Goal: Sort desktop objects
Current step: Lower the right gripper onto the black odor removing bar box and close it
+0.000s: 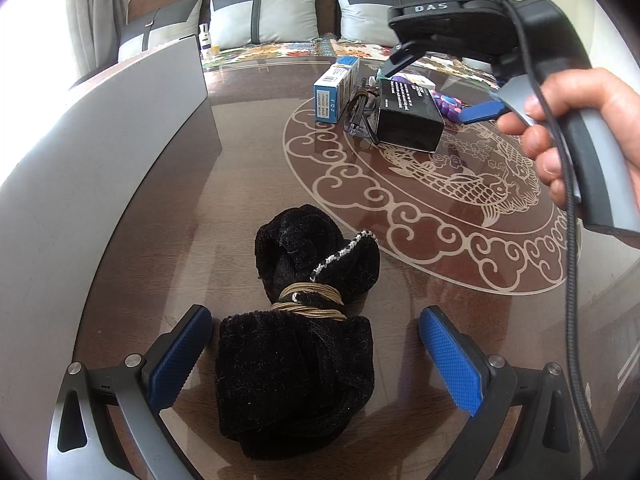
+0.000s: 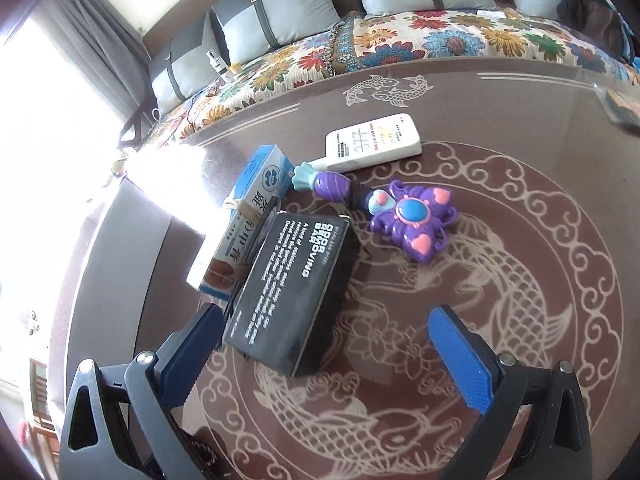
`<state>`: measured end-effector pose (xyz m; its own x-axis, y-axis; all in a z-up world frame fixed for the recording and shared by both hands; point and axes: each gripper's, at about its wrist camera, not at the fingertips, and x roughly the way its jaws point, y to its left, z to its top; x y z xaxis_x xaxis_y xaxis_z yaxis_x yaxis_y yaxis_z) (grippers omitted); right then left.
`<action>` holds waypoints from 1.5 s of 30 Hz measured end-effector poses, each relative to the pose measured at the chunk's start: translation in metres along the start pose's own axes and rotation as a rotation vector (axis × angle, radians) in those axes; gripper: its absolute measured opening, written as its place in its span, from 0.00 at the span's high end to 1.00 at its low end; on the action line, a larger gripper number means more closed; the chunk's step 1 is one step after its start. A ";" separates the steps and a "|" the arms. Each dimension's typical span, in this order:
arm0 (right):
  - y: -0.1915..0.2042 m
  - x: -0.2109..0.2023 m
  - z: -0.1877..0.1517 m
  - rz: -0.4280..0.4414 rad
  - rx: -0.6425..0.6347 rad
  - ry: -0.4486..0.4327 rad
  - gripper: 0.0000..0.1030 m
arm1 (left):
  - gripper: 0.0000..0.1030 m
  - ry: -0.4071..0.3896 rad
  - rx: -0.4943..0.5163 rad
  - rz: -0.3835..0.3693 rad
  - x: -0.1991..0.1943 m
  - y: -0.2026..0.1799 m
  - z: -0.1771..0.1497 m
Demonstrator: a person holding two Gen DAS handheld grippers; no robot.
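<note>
In the left wrist view, you are holding the left tool [image 1: 316, 356] spread wide with its blue pads on either side of the black velvet pouch [image 1: 298, 364], which is lying on the worktop [image 1: 224, 200] with a tan cord wound round its neck; neither pad seems to be touching the cloth yet, so by my reading you are lining up a grasp, and the next move is calling for a square squeeze on the soft body below the cord. The grey panel [image 1: 120, 128] on the left may be a bin wall, but you are not seeing inside it. In the right wrist view, you are hovering the right tool [image 2: 332, 354] open and empty near the black box [image 2: 294, 290], which is lying closed against the blue-and-white carton [image 2: 244, 216], with the purple toy [image 2: 408, 220] and white tube [image 2: 376, 142] beyond; no container's contents are showing.
</note>
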<state>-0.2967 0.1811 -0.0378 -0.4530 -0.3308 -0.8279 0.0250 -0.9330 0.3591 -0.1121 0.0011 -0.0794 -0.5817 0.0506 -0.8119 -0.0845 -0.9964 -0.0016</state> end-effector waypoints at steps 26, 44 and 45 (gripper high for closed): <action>-0.056 -0.107 -0.204 -0.208 -0.453 -0.097 0.12 | 0.00 0.000 0.000 -0.001 0.000 0.000 0.000; -0.056 -0.090 -0.201 -0.179 -0.434 -0.080 0.00 | 0.00 0.000 -0.001 -0.001 0.000 0.000 0.000; -0.056 -0.090 -0.201 -0.179 -0.434 -0.080 0.00 | 0.00 0.000 -0.001 -0.001 0.000 0.000 0.000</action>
<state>-0.0787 0.2348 -0.0703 -0.5507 -0.1634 -0.8186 0.3025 -0.9531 -0.0132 -0.1119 0.0011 -0.0796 -0.5817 0.0514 -0.8118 -0.0845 -0.9964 -0.0025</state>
